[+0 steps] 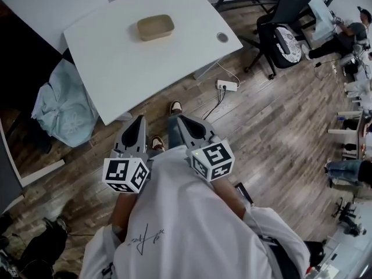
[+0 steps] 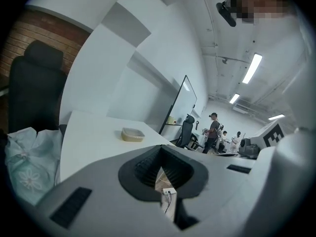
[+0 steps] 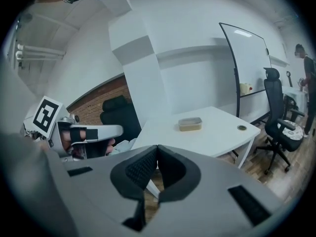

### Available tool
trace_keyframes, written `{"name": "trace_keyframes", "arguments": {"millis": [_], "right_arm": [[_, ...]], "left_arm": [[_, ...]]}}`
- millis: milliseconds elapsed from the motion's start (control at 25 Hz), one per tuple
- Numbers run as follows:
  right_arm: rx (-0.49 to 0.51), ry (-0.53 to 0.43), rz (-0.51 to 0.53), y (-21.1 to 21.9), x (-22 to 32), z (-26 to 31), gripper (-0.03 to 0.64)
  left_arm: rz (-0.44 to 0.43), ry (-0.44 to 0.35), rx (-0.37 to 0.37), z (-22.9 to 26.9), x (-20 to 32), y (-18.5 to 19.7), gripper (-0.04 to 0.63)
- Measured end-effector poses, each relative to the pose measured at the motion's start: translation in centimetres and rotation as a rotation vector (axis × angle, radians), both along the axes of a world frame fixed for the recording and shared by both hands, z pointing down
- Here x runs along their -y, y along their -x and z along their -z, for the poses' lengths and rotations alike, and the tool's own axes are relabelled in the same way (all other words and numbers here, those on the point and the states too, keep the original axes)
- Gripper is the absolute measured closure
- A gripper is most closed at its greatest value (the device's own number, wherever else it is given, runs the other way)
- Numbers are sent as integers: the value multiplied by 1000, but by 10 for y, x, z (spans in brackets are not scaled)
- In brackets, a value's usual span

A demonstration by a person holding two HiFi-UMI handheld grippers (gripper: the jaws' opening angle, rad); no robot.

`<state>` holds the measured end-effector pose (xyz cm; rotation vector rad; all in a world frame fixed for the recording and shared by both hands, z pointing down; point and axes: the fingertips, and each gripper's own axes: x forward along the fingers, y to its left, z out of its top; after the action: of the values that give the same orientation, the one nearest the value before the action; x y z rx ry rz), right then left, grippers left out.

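Wood plank floor (image 1: 279,127), white table (image 1: 116,57), black office chair (image 1: 289,7), whiteboard (image 3: 247,68), brick wall (image 3: 101,97)

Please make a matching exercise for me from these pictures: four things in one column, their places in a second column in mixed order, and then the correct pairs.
Things
1. tan container
2. power strip
3. pale blue bundle
4. black office chair

Places
A. on the wooden floor, just off the table's near right edge
B. at the upper right of the head view, beyond the table
C. on top of the white table
D. beside the table's left edge, in the head view

Pairs: 1-C, 2-A, 3-D, 4-B
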<state>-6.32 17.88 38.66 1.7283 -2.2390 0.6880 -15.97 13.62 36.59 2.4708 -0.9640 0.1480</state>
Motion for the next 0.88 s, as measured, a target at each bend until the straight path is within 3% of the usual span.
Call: {"name": "trace_keyframes", "arguments": {"millis": [160, 640, 880], "right_arm": [[15, -5, 28, -13, 30, -2, 607], [46, 3, 71, -68, 134, -5, 607], [58, 22, 135, -89, 180, -9, 607]], "left_arm": [[17, -18, 61, -2, 26, -8, 592], [53, -16, 99, 3, 119, -55, 592], [122, -2, 113, 1, 160, -74, 592]]}}
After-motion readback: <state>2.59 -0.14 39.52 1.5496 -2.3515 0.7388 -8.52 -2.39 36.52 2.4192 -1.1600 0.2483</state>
